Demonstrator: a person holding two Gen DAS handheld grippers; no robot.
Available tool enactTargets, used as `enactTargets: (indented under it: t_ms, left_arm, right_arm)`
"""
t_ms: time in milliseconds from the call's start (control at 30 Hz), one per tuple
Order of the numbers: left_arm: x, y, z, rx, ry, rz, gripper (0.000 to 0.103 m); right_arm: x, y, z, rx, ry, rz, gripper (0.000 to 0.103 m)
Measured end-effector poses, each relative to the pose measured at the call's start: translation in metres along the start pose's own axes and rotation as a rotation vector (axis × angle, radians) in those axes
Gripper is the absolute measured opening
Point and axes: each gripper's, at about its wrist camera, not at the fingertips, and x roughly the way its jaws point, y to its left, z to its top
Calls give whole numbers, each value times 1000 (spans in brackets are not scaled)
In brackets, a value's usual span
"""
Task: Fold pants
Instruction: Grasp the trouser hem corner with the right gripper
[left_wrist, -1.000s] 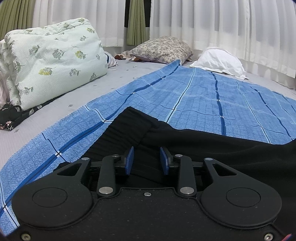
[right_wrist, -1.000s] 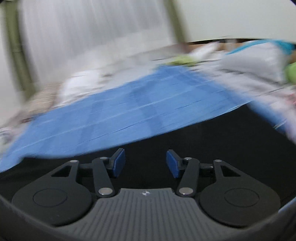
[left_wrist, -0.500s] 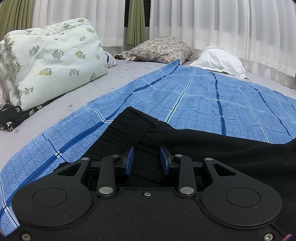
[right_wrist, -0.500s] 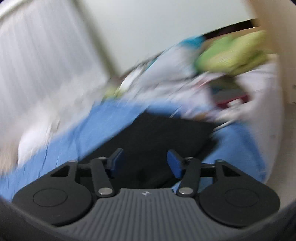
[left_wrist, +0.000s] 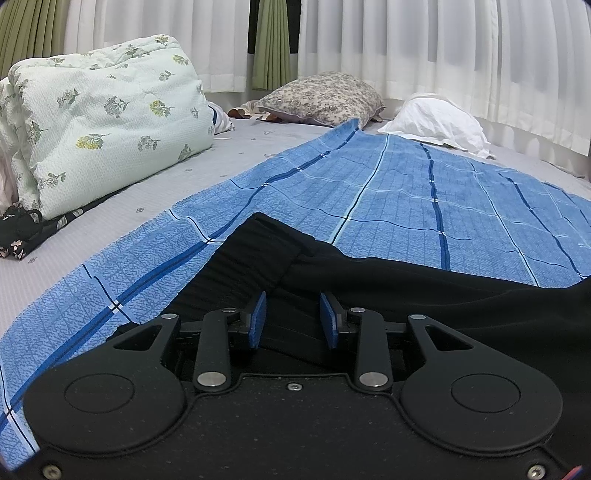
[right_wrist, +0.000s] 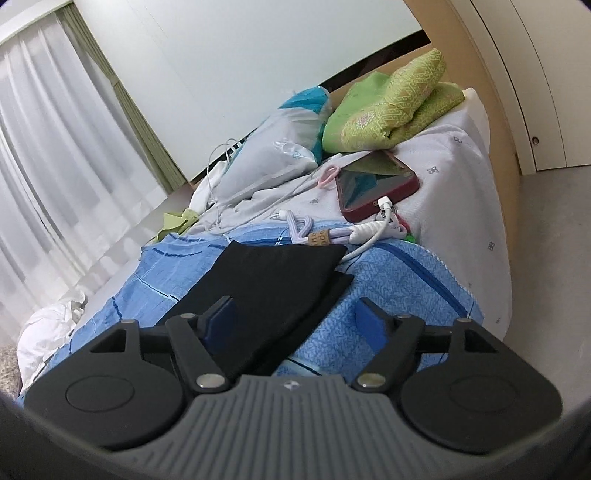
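Black pants (left_wrist: 388, 291) lie flat on a blue checked blanket (left_wrist: 388, 192) on the bed. In the left wrist view the waistband end (left_wrist: 258, 251) is just ahead of my left gripper (left_wrist: 293, 319), which is open and low over the black cloth, holding nothing. In the right wrist view the leg ends of the pants (right_wrist: 273, 273) lie doubled, one layer on the other. My right gripper (right_wrist: 295, 321) is open above their near edge, left finger over black cloth, right finger over the blanket (right_wrist: 399, 280).
A floral quilt bundle (left_wrist: 99, 118), a patterned pillow (left_wrist: 325, 98) and a white pillow (left_wrist: 439, 122) sit at the far side. Near the leg ends lie a red-cased phone (right_wrist: 376, 182), charging cables (right_wrist: 369, 232), a plastic bag (right_wrist: 273, 155) and green cloth (right_wrist: 391, 99). The bed edge is right.
My right gripper swung fast to the right, from the middle of the pants to the leg ends near the bed's edge. My left gripper stayed still and open.
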Motion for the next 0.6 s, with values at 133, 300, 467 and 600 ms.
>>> enactTargets:
  t_ms: [133,300,467,600]
  left_arm:
    - [0,0,0,0,0,0,32]
    - [0,0,0,-1,0,0,32]
    - [0,-2,0,10,-1,-17,40]
    - [1,-7,-1,28,0,-18,43]
  right_arm:
    - [-4,-1,0,19,-10,23,76]
    - [-5,4,-2,8,-10,38,76]
    - [24,11,10,-63,42,2,78]
    - [35,9,21,-36,62,13,69]
